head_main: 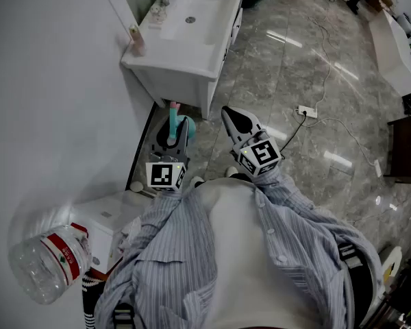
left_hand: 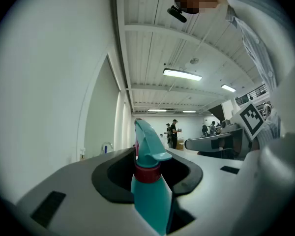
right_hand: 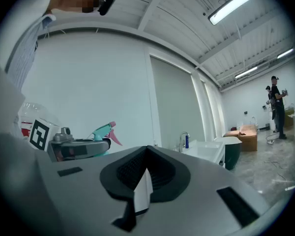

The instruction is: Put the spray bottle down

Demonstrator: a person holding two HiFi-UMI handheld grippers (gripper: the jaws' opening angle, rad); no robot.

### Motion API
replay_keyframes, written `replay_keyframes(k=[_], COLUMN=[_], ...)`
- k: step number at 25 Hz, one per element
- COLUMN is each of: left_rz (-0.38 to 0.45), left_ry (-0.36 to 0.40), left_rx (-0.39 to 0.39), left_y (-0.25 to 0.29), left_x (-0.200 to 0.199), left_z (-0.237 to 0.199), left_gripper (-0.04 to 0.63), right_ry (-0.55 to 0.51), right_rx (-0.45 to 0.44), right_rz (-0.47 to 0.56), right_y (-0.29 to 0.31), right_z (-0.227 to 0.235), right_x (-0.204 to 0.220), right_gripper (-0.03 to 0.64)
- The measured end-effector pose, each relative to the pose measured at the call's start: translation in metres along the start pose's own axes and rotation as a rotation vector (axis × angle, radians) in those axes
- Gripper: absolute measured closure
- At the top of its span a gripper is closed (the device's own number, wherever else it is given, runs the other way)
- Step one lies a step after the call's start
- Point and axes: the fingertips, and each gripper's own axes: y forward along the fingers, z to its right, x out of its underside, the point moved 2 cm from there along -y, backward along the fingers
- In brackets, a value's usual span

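Note:
A teal spray bottle (head_main: 174, 125) with a red collar and pink trigger stands upright between the jaws of my left gripper (head_main: 177, 134), which is shut on its neck and body. In the left gripper view the spray bottle (left_hand: 148, 151) fills the gap of the left gripper (left_hand: 152, 200). It hangs above the floor, in front of the white washbasin cabinet (head_main: 185, 40). To its right, my right gripper (head_main: 237, 122) points forward with its jaws closed on a thin white scrap (right_hand: 143, 191). The right gripper view also shows the spray bottle (right_hand: 103, 132) at the left.
A large water bottle (head_main: 48, 259) with a red label lies at the lower left beside a white box (head_main: 106, 221). A power strip (head_main: 307, 112) and its cable lie on the marble floor. Dark furniture (head_main: 405, 149) stands at the right. Several people stand far off.

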Motion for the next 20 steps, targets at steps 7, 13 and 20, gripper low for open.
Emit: replay_keyframes(k=[7,13,20], left_rz=[0.003,0.005,0.009], left_ry=[0.004,0.001,0.002], left_rx=[0.006,0.008,0.009], left_y=[0.0006,0.0,0.0001], left_x=[-0.0012,-0.0011,-0.0007], left_z=[0.0019,0.0018,-0.0023], left_gripper=[0.465,0.465,0.466], right_ry=[0.002,0.012,0.015], right_rx=[0.001,-0.002,0.0], right_rz=[0.001,0.004,-0.002], right_y=[-0.0014,-0.0017,0.0017], right_z=[0.001,0.0004,-0.0013], right_x=[0.0009,0.0008,0.0039], right_gripper=[0.603,0.602,0.601])
